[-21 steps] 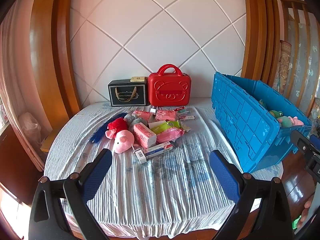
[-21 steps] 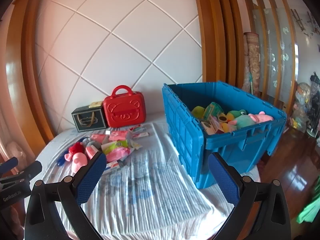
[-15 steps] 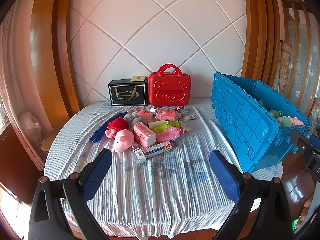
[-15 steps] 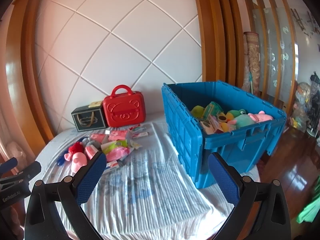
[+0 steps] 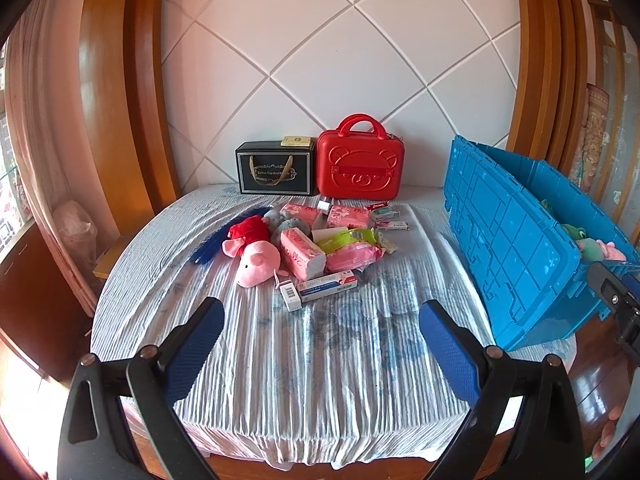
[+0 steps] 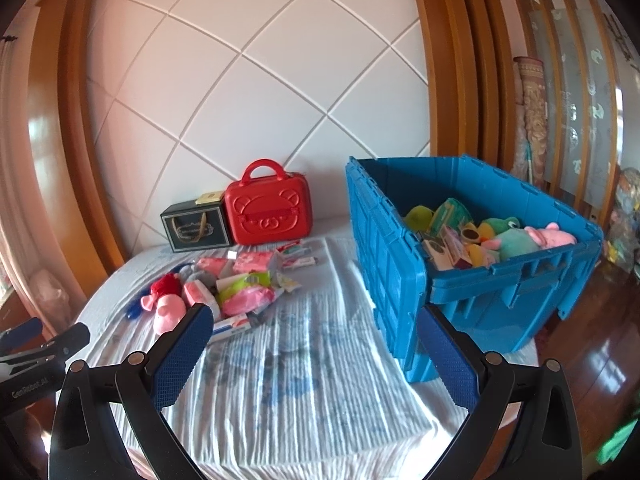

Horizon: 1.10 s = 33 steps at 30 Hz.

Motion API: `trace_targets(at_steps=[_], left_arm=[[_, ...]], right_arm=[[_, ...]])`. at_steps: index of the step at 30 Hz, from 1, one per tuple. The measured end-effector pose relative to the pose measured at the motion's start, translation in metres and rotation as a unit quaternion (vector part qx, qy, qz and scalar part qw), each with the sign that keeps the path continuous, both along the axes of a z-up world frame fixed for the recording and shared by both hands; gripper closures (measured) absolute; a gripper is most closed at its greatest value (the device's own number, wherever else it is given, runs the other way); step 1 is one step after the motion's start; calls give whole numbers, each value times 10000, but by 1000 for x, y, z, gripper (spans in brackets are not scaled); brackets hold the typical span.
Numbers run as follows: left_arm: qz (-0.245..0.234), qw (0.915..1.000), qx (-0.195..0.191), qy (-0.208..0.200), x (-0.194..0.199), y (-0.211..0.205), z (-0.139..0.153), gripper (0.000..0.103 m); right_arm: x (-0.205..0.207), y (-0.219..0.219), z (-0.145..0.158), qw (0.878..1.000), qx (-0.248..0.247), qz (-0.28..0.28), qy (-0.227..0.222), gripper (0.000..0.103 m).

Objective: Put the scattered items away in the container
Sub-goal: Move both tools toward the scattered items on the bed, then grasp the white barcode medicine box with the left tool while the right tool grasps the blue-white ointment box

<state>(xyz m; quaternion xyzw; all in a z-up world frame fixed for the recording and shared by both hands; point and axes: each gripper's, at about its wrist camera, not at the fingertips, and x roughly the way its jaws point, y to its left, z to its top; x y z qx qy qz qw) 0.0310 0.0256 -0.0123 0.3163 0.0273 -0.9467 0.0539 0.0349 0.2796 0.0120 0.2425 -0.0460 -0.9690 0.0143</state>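
A heap of small items lies mid-table: a pink plush pig [image 5: 258, 261] [image 6: 170, 312], a red plush [image 5: 250, 229], pink tissue packs [image 5: 302, 254], a green-and-pink pouch [image 5: 352, 248] and a toothpaste box [image 5: 328, 285]. The blue crate [image 5: 516, 244] [image 6: 404, 280] stands at the table's right, holding several toys and boxes. My left gripper [image 5: 320, 330] hangs open over the near table, short of the heap, nothing between its fingers. My right gripper [image 6: 312, 338] is open too, empty, between heap and crate.
A red bear-face case [image 5: 360, 168] and a black gift box [image 5: 276, 174] stand at the back against the quilted wall. A striped cloth [image 5: 320, 360] covers the table. Wooden floor [image 6: 592, 360] lies right of the crate. The other gripper shows at each view's edge.
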Motion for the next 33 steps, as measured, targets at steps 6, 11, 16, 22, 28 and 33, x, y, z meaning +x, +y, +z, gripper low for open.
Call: trace_targets(at_steps=[6,11,16,22,28,33], left_arm=[[324,9989,-118,-317,-16,-17,-25,4],[459,9980,-152,-395,-46,-46,-43,4],[492,9968,-9,-628,-99,-88,-74,4],[389,9899,125,-1360,-177,-129,-137,4],[193,9815,265,-1888,-228,-130,-199,9],[10,9782,359,-2044,-253,-107,-231,11]], right_arm=[[-34,-6,-26,9990,-122,300,-314,0],[-66,-26,-37,9979,-87,496,-399,0],[-112,-60,-49,9972,85,601,-443,0],[-187,-111,-78,9941,66,904,-599,0],[-252,-148,-155,9807,238,938,-1700,0],[-283,-148,-196,9713,253,996,-2147,0]])
